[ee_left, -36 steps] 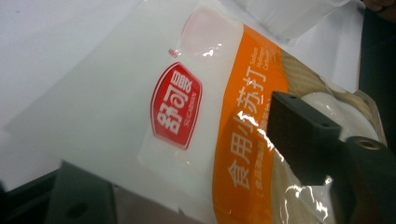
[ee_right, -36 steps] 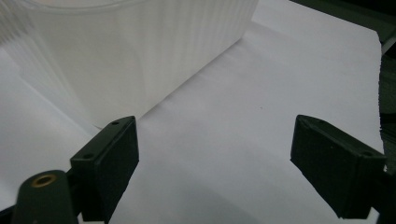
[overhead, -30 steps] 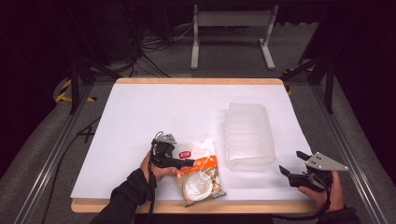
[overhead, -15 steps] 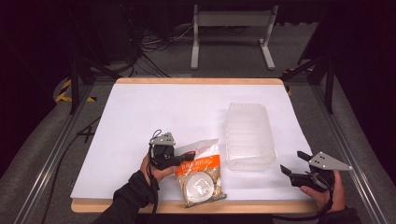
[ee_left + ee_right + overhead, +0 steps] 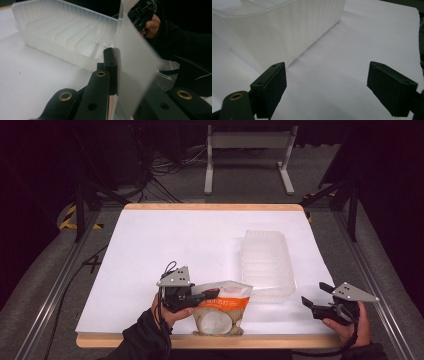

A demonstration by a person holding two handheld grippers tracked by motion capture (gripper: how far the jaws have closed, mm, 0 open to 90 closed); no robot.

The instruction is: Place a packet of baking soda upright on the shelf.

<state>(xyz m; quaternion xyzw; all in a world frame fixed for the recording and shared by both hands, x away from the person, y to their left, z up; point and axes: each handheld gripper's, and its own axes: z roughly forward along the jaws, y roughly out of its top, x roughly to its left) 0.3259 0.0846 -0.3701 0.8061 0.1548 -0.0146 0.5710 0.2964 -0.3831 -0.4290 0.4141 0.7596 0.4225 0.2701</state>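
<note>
An orange and white snack bag (image 5: 220, 307) with a round clear window hangs near the table's front edge, its bottom still low by the surface. My left gripper (image 5: 212, 294) is shut on the bag's top edge, and in the left gripper view the white bag (image 5: 135, 65) is pinched between the jaws. A clear ribbed plastic tub (image 5: 266, 262) stands just right of the bag, also seen as the tub (image 5: 65, 32) and the tub wall (image 5: 274, 32). My right gripper (image 5: 316, 301) is open at the front right, near the tub's corner, with nothing between its fingers.
A white sheet (image 5: 170, 240) covers the wooden table, whose front edge (image 5: 150, 340) runs below the hands. Metal rails flank the table. A stand (image 5: 247, 155) and cables lie on the floor beyond the far edge.
My left gripper has lifted the bag's top edge, so the bag went from lying flat to hanging more upright. The right gripper has barely moved.
</note>
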